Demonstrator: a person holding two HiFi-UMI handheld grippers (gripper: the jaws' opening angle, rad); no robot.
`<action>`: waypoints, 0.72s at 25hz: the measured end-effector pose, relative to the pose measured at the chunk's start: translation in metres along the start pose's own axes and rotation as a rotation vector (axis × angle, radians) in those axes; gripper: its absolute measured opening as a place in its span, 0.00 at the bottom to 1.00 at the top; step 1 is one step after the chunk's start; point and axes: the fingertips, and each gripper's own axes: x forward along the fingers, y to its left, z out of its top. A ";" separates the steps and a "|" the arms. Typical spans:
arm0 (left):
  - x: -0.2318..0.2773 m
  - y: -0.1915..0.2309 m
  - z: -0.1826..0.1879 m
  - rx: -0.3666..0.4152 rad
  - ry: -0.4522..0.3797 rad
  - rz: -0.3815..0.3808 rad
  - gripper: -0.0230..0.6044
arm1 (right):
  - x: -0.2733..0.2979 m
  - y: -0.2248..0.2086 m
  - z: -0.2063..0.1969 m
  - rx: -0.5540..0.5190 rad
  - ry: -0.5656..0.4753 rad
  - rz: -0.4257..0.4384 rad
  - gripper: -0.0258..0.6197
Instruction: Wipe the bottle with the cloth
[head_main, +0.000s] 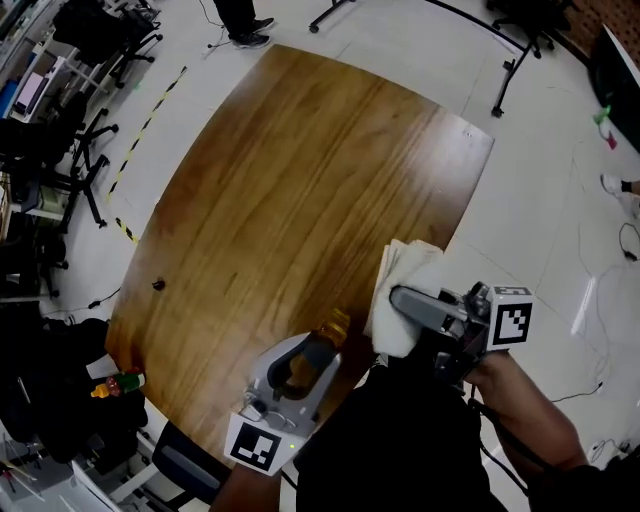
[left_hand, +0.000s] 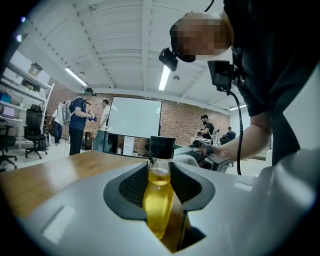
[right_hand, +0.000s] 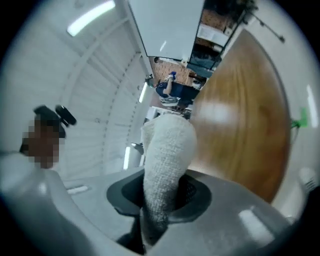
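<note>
Now: left hand-held gripper (left_hand: 160, 176) clamps bottle (left_hand: 159, 200); right hand-held gripper (right_hand: 165, 192) pinches cloth (right_hand: 168, 160). Risk: hard sideways wipe could twist smooth bottle from grip, dropping it onto surface (head_main: 300, 150).

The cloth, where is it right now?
In the head view the cloth is clamped in the right gripper, just right of the bottle that the left gripper holds.

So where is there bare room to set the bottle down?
Most of the table is bare, from its far edge to the small dark object at its left. Crowded only near the bottle and cloth at the near edge.
</note>
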 end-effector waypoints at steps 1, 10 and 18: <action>0.003 -0.002 0.000 0.004 0.001 -0.007 0.27 | 0.005 0.007 0.004 0.021 0.016 0.073 0.15; 0.003 -0.001 0.007 -0.009 0.014 -0.017 0.27 | 0.064 0.025 -0.031 -0.118 0.384 0.144 0.15; 0.002 0.003 0.011 -0.027 -0.031 -0.009 0.27 | 0.085 0.013 -0.043 -0.134 0.547 0.165 0.15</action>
